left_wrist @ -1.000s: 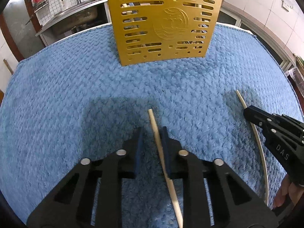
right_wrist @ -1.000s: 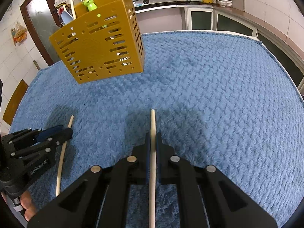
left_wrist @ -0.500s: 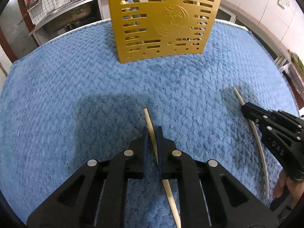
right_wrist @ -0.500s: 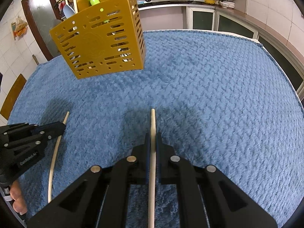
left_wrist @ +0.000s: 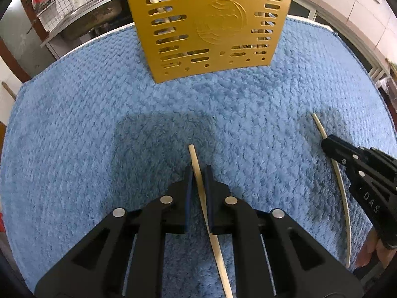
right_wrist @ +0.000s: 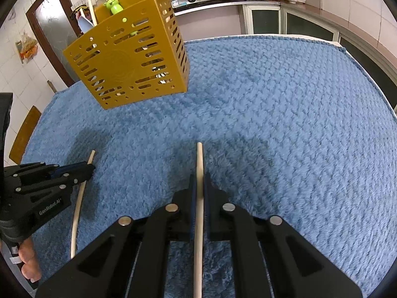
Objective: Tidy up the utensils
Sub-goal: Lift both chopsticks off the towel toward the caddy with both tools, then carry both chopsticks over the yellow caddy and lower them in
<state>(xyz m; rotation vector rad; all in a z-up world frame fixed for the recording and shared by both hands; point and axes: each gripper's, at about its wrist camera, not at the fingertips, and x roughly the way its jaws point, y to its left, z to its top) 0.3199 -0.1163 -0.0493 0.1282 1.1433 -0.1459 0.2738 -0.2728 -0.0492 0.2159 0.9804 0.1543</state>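
**Wooden chopsticks pinched, one per gripper**

Pale wood runs between each pair of fingers: the left gripper (left_wrist: 198, 173) is clamped on one chopstick (left_wrist: 194, 159), the right gripper (right_wrist: 199, 181) on the other chopstick (right_wrist: 199, 156), tips poking ahead. Gripping mid-length likely steadies the slim, round sticks. Well beyond the fingertips stands the gold perforated holder (right_wrist: 124, 64) on fluffy blue towel (right_wrist: 285, 124).

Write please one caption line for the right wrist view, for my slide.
Right hand-held gripper shut on a chopstick over the blue towel, yellow utensil holder behind.
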